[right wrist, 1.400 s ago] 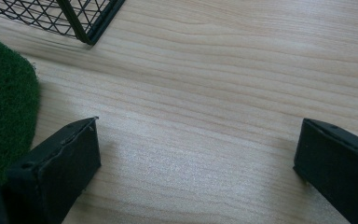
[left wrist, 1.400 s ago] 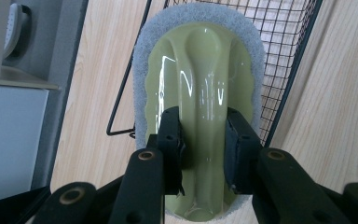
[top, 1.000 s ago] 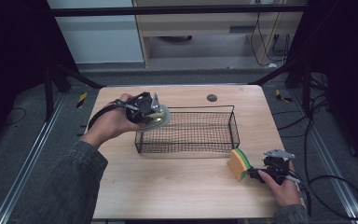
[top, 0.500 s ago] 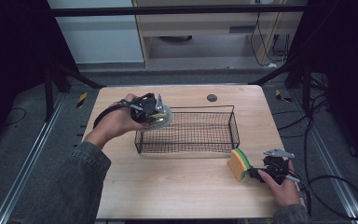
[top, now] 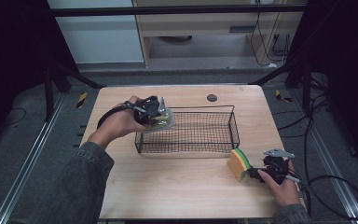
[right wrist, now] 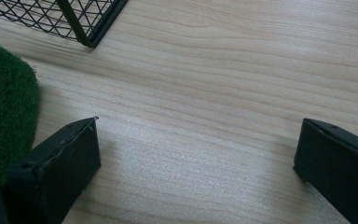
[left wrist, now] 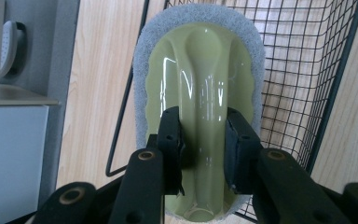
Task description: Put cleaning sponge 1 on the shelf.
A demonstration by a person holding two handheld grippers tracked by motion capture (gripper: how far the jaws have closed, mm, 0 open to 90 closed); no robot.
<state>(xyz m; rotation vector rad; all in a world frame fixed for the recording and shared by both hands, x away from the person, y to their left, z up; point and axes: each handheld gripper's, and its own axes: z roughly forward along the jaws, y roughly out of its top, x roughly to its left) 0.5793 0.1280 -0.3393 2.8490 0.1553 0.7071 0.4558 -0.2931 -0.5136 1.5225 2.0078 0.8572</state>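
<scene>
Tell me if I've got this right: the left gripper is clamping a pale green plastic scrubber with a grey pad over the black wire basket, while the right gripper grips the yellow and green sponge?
Not quite. The right gripper stands open over bare wood, with the yellow and green sponge beside it, not between its jaws; the right gripper view shows this. The rest holds: the left gripper clamps the pale green plastic scrubber at the black wire basket.

Grey denim-like sleeves (top: pixel 77 179), black jaws

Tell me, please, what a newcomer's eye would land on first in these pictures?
Probably the pale green scrubber with its grey pad, clamped by its raised handle in the left gripper over the left end of the black wire basket. Next comes the yellow-and-green sponge on the wooden table near the basket's right front corner, with the right gripper open beside it.
</scene>
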